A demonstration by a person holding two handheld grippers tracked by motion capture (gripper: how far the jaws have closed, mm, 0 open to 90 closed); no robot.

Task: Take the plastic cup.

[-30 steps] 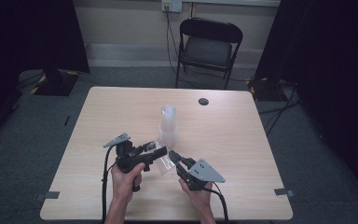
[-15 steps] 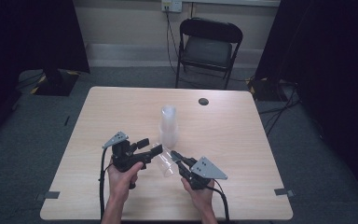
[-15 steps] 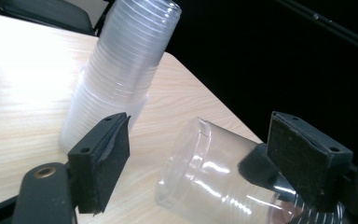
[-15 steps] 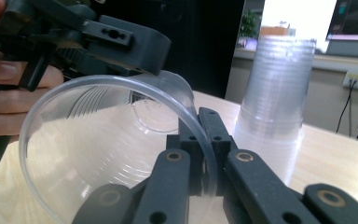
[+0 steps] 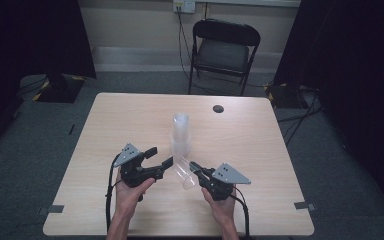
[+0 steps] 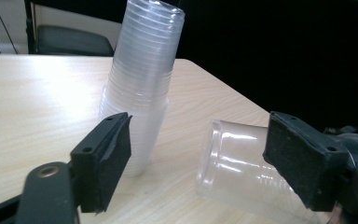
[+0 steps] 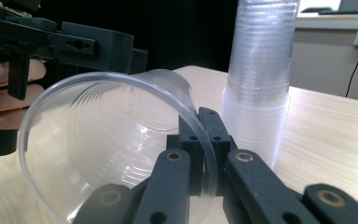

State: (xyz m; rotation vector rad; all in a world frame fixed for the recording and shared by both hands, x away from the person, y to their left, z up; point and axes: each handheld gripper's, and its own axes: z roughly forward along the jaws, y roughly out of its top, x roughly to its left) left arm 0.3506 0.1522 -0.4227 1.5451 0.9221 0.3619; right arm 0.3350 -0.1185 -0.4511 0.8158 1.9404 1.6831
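Note:
A tall stack of clear plastic cups [image 5: 181, 132] stands upright at the table's middle. A single clear cup [image 5: 184, 172] lies tilted just in front of the stack, and my right gripper [image 5: 194, 166] is shut on its rim. In the right gripper view the jaws [image 7: 199, 116] pinch the rim of that cup [image 7: 107, 144], with the stack [image 7: 261, 70] behind. My left gripper [image 5: 161, 156] is open and its jaws have just been closing a little. In the left gripper view the cup's base [image 6: 237, 163] sits partly between the jaws [image 6: 198, 135], near the right pad and unpressed. The stack [image 6: 144, 70] rises behind the left pad.
The wooden table [image 5: 130, 115] has a small black round disc [image 5: 218, 108] near its far edge. A black folding chair [image 5: 222, 50] stands behind the table. Dark curtains hang on both sides.
Both hands stay almost where they were. The right gripper keeps its hold on the cup's rim, and the left gripper's jaws remain apart beside the cup's base.

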